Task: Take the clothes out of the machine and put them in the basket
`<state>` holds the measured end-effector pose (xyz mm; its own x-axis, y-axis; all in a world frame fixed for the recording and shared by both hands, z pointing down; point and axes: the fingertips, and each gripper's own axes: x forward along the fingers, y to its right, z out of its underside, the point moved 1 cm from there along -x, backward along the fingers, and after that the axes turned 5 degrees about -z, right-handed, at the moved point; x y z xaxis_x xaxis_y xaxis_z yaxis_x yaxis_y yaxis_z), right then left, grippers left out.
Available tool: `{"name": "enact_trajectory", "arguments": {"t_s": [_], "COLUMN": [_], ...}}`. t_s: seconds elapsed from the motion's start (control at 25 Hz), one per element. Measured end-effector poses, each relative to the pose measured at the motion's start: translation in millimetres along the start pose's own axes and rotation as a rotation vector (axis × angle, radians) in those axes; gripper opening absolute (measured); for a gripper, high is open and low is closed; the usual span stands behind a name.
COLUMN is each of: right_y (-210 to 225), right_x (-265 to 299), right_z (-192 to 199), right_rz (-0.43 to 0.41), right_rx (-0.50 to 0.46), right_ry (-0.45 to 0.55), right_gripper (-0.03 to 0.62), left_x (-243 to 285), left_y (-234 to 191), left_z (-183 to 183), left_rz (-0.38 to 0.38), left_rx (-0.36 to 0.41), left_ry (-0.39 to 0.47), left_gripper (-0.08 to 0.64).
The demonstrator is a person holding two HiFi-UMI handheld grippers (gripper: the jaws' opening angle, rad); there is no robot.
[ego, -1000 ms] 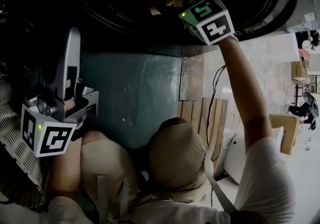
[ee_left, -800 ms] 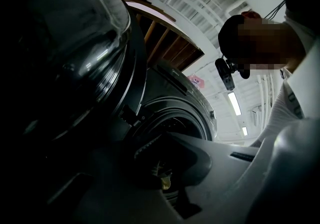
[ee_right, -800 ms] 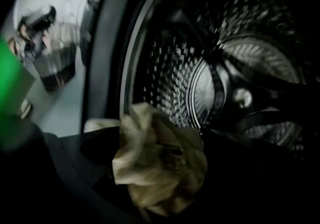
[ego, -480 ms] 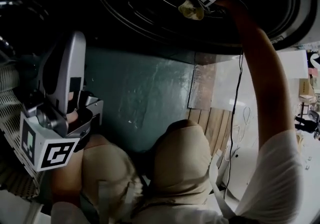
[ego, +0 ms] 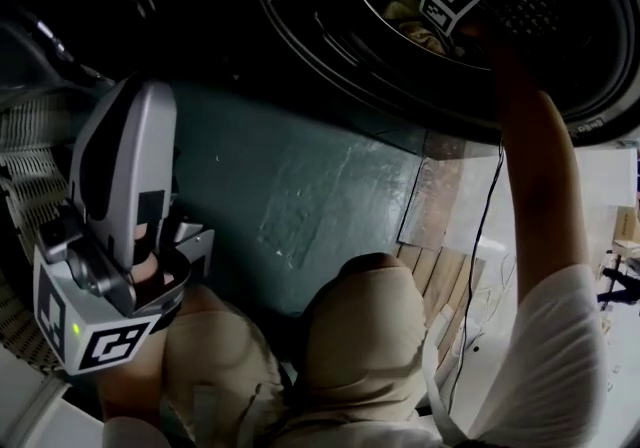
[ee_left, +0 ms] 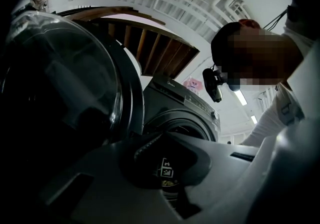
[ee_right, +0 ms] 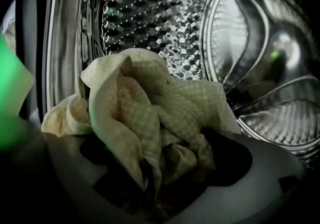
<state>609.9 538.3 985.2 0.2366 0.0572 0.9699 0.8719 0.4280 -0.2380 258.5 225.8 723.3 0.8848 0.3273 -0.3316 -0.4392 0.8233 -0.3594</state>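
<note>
Count on inspection.

- Washing machines: one machine (ego: 598, 124), with one perforated drum (ee_right: 150, 13) and one glass door (ee_left: 60, 88), which is open.
- Clothes: one item, a pale checked cloth (ee_right: 165, 108), lying in the drum.
- Baskets: one white latticed basket (ego: 18, 198), at the left edge of the head view.
- Grippers: two, the left gripper (ego: 125, 136) and the right gripper (ee_right: 160, 178).
- Marker cubes (ego: 85, 326): two, one per gripper.
- Persons: one.
</note>
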Motion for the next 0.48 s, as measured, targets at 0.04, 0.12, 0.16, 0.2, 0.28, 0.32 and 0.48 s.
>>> {"name": "enact_trajectory", "arguments": {"t_s": [0.04, 0.12, 0.16, 0.2, 0.28, 0.32, 0.48], "right_y": [-1, -3, -4, -6, -11, -13, -21], "right_x": [2, 5, 6, 6, 4, 2, -19], "right_z": [0, -1, 0, 0, -1, -1, -3], "right_rz": [0.0, 0.006, 0.006, 0.005, 0.004, 0.008, 0.048], "right_rx": [-0.005, -0.014, -0.02, -0.027, -0.047, -0.058, -0.058], "right_ry": [-0.01, -0.027, -0.034, -0.039, -0.047, -0.05, -0.013], "right_gripper": [0.532, 0.529, 0.515, 0.489, 0.426, 0.398, 0.28], "left_x": [0, -1, -1, -1, -2, -2, -15], "left_y": [-1, -2, -2, -2, 1, 2, 0], "left_z": [-1, -1, 0, 1, 0, -2, -17], "left_rz": [-0.004, -0.014, -0.017, -0.018, -0.018, -0.018, -0.047], "left_rx": [0.002, 0.005, 0.007, 0.01, 0.019, 0.024, 0.037], "left_ry": [0.005, 0.01, 0.009, 0.007, 0.004, 0.004, 0.032], "left_gripper": [0.014, 0.014, 0.014, 0.014, 0.014, 0.014, 0.014]}}
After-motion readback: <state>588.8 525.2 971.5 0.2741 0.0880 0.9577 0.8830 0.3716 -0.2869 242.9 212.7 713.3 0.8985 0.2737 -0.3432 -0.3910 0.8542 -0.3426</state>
